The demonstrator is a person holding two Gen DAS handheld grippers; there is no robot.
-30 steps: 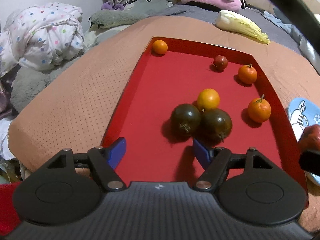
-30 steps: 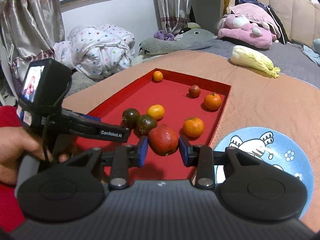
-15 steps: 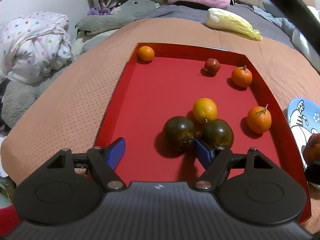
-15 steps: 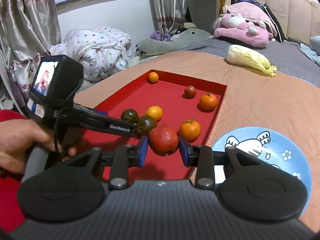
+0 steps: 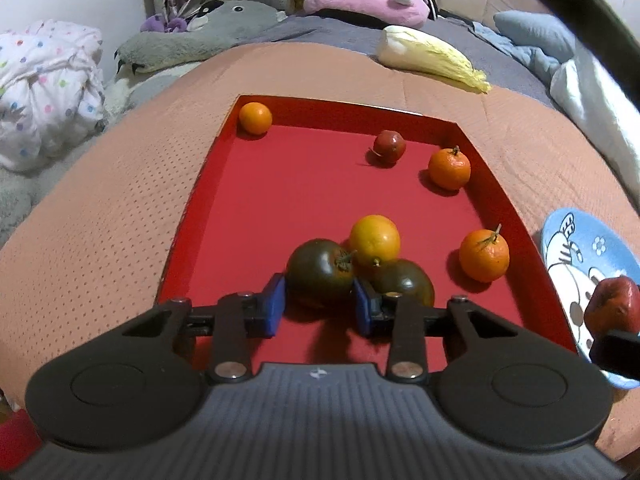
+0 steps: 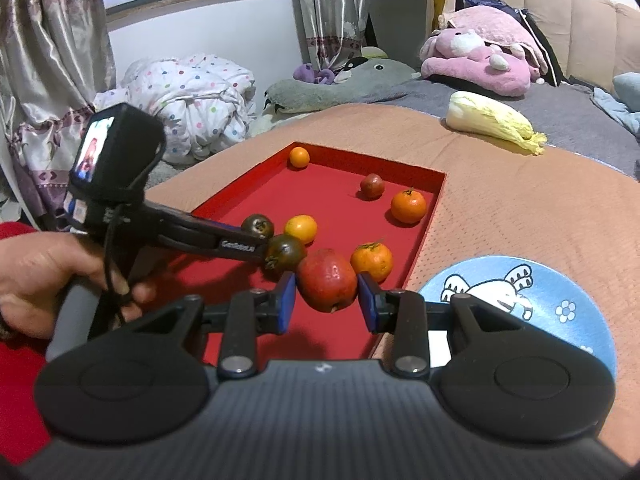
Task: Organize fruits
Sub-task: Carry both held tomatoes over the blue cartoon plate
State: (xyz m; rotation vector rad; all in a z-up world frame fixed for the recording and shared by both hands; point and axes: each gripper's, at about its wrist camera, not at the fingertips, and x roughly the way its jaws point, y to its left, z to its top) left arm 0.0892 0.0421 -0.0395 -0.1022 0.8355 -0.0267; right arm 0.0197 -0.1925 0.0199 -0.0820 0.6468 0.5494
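Observation:
A red tray (image 5: pixel 192 200) holds two dark tomatoes, several oranges and a small red fruit (image 5: pixel 389 145). My left gripper (image 5: pixel 319 306) is closing its jaws around the left dark tomato (image 5: pixel 320 272), and both blue pads touch its sides. The second dark tomato (image 5: pixel 406 280) and a yellow-orange fruit (image 5: pixel 375 240) lie right against it. My right gripper (image 6: pixel 327 306) is shut on a large red fruit (image 6: pixel 326 280), held above the tray's near right corner beside the blue plate (image 6: pixel 520 292).
Oranges (image 5: pixel 484 255) (image 5: pixel 449 168) (image 5: pixel 255 118) lie along the tray's right side and far left corner. A napa cabbage (image 5: pixel 432 58) rests beyond the tray. Plush toys and bedding line the back. A hand (image 6: pixel 48 276) holds the left gripper's handle.
My left gripper moved forward over the tray and drew its jaws in around the left dark tomato. The right gripper kept still with the red fruit.

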